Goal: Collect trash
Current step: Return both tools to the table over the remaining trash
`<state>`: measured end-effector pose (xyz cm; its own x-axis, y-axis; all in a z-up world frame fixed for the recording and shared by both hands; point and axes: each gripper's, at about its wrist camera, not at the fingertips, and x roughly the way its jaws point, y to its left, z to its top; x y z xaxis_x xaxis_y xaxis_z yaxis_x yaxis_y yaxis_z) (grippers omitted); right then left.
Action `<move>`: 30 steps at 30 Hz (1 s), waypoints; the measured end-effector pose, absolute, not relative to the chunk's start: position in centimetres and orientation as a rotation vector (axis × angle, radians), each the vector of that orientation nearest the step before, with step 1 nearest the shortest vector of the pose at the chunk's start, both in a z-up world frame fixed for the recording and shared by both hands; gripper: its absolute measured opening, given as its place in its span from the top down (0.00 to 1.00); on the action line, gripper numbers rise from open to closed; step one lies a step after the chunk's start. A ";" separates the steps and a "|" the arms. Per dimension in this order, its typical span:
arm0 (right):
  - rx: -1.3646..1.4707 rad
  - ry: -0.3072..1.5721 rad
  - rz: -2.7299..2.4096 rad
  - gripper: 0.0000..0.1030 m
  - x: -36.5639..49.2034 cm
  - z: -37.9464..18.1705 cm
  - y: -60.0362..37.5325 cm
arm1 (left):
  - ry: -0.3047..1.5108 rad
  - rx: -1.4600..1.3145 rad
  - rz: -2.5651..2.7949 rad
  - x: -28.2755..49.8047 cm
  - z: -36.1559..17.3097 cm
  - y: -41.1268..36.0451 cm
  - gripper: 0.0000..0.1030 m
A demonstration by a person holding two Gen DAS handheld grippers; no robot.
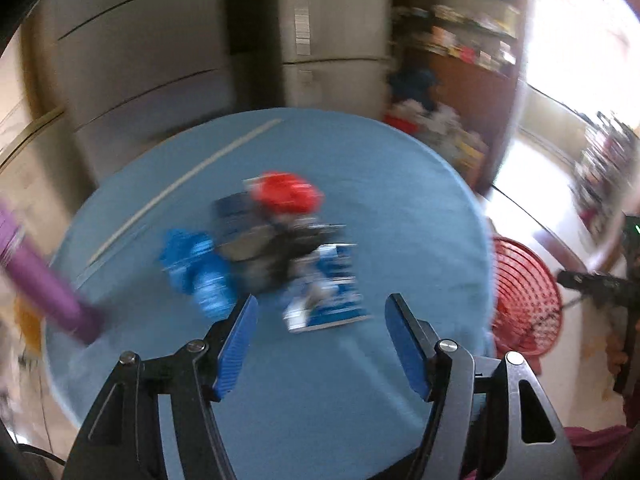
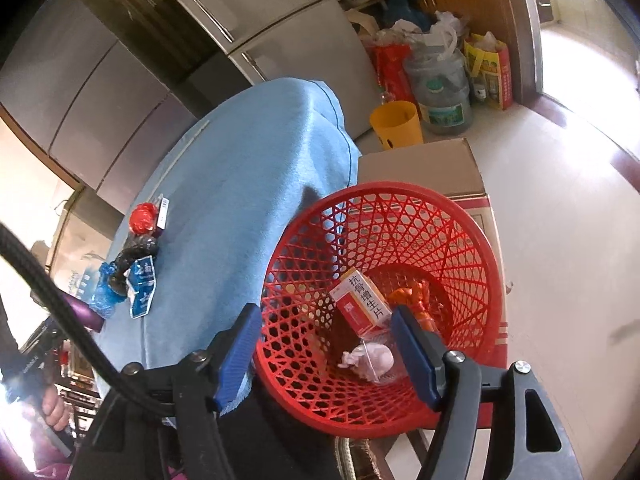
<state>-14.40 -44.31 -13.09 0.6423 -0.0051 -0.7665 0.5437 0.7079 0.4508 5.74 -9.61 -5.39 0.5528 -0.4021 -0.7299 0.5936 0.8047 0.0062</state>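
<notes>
A pile of trash lies on the blue-clothed round table (image 1: pixel 400 208): a red crumpled wrapper (image 1: pixel 286 194), a black bag (image 1: pixel 292 248), a blue crumpled wrapper (image 1: pixel 196 268) and a blue-white packet (image 1: pixel 332 300). My left gripper (image 1: pixel 322 316) is open and empty above the table, just short of the blue-white packet. The view is blurred. My right gripper (image 2: pixel 326 322) is open and empty above the red mesh basket (image 2: pixel 460 224), which holds a yellow-red box (image 2: pixel 360 296), orange wrapper (image 2: pixel 416 298) and crumpled white paper (image 2: pixel 370 358). The pile also shows in the right wrist view (image 2: pixel 132 256).
The basket (image 1: pixel 524 296) stands right of the table on a cardboard box (image 2: pixel 424 164). A purple cylinder (image 1: pixel 40 276) sits at the table's left edge. Fridges (image 2: pixel 280 36), a yellow bin (image 2: pixel 396 124), a water jug (image 2: pixel 440 92) and bags stand behind.
</notes>
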 end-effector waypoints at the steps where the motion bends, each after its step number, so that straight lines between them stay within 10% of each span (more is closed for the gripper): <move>1: 0.727 0.821 -0.338 0.31 -14.1 -12.9 -44.1 | 0.789 0.240 -0.561 6.3 -5.4 -8.1 0.34; 30: 0.575 0.855 0.070 0.31 5.6 -9.8 -30.2 | 0.961 -0.099 -0.531 15.6 -9.4 -3.8 0.34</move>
<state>5.62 -30.23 -9.81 0.6639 0.2831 -0.6922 0.1662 0.8465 0.5057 15.57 -3.84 -9.43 0.4560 -0.4731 -0.7538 0.3873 0.8681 -0.3106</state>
